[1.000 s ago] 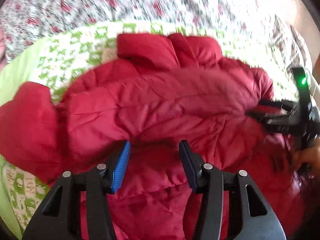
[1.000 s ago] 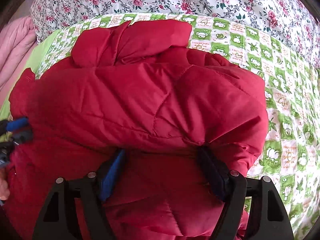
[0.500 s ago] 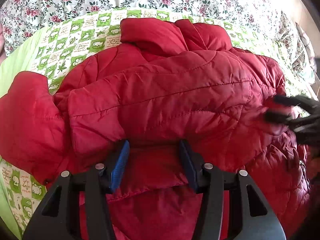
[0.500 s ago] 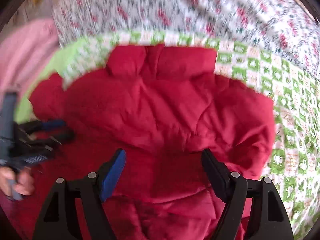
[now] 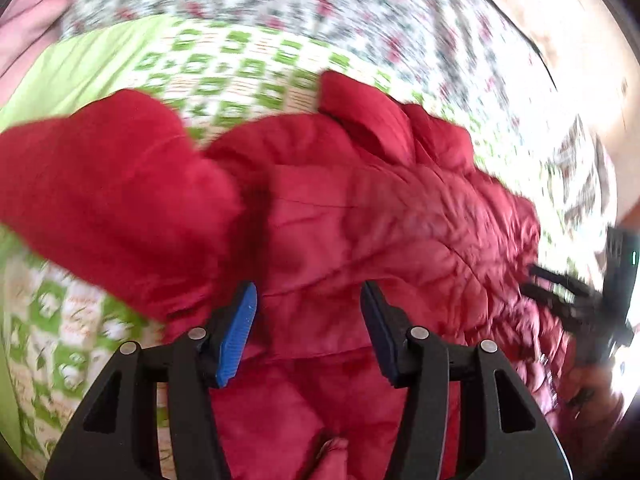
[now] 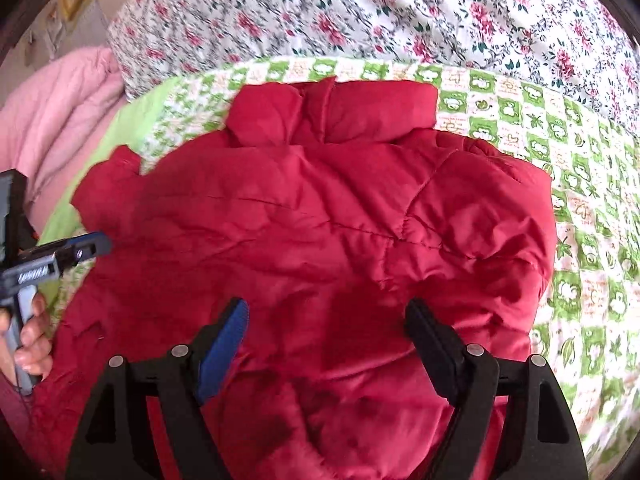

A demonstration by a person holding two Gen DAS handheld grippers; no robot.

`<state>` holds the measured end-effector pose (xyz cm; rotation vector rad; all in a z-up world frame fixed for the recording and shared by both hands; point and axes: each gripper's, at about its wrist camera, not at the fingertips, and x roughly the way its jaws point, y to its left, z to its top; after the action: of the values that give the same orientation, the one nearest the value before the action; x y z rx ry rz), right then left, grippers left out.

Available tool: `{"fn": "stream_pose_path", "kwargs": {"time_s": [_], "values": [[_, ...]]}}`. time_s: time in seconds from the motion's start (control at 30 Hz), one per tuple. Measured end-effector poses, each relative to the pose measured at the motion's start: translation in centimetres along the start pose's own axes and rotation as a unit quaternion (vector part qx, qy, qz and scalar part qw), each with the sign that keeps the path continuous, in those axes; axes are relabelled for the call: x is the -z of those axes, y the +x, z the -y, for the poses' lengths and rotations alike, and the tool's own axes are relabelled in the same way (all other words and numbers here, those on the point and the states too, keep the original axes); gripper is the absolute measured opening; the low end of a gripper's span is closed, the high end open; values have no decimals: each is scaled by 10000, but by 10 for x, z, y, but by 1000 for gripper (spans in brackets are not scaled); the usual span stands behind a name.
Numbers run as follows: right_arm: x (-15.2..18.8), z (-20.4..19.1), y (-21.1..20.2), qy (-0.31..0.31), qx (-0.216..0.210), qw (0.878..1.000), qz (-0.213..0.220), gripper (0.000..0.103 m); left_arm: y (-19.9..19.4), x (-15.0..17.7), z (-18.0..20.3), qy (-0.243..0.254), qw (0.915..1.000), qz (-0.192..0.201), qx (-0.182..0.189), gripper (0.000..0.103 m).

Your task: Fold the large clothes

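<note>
A red padded jacket point(image 6: 320, 220) lies spread on a bed, collar point(image 6: 332, 112) away from me, both sleeves folded in over the body. In the blurred left wrist view the jacket point(image 5: 360, 220) fills the middle, with a sleeve point(image 5: 112, 192) bulging at the left. My left gripper point(image 5: 308, 320) is open and empty above the jacket's lower part; it also shows at the left edge of the right wrist view point(image 6: 80, 248). My right gripper point(image 6: 326, 332) is open and empty above the jacket's lower middle; it shows blurred at the right of the left wrist view point(image 5: 560, 292).
The jacket rests on a green and white checked quilt point(image 6: 580, 184). A floral bedcover point(image 6: 400, 12) lies behind it. A pink blanket point(image 6: 60, 112) is bunched at the far left. A wall point(image 5: 560, 20) stands at the far right.
Both grippers have let the jacket go and pulled back from it. The left camera has swung so the left sleeve fills more of its view. The right gripper stands wider open.
</note>
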<state>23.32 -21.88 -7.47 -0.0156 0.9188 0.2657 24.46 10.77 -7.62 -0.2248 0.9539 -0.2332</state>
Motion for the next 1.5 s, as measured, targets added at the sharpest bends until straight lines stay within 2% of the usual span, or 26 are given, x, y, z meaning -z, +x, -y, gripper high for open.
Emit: {"fn": "stream_pose_path", "kwargs": {"time_s": [0.2, 0.27, 0.5, 0.57, 0.7, 0.9, 0.93, 1.03, 1.17, 1.27, 1.4, 1.47, 1.5], "values": [[9, -12, -12, 3, -235, 9997, 18, 82, -23, 1, -45, -572, 9978, 298, -175, 54], [9, -16, -13, 1, -296, 9996, 10, 82, -28, 2, -64, -782, 9958, 376, -275, 58], [18, -23, -11, 10, -425, 9991, -94, 82, -40, 3, -120, -1419, 9871, 584, -456, 60], [20, -25, -10, 13, -454, 9989, -131, 82, -42, 0, -142, -1681, 9817, 596, -673, 63], [21, -33, -10, -27, -545, 9984, -155, 82, -45, -5, -180, -2108, 9718, 706, -783, 63], [21, -47, -15, -100, -731, 9972, -104, 82, -44, -9, -244, -2885, 9482, 948, -936, 63], [22, -50, -16, -133, -748, 9971, -93, 82, -40, -10, -256, -3035, 9436, 970, -904, 63], [23, -57, -18, -217, -808, 9965, -94, 82, -29, -13, -275, -3288, 9366, 965, -729, 63], [24, -61, -16, -256, -839, 9961, -124, 82, -7, -13, -303, -3734, 9210, 940, -592, 63], [25, -61, -15, -257, -845, 9959, -169, 82, -2, -14, -313, -3923, 9123, 1098, -419, 63], [29, -59, -13, -278, -794, 9962, -217, 82, 1, -24, -325, -4016, 9063, 1312, -91, 66], [31, -58, -11, -238, -764, 9964, -269, 82, 4, -29, -327, -3978, 9078, 1328, -76, 64], [32, -57, -11, -217, -771, 9964, -281, 82, 5, -33, -327, -3929, 9098, 1334, -103, 50]]}}
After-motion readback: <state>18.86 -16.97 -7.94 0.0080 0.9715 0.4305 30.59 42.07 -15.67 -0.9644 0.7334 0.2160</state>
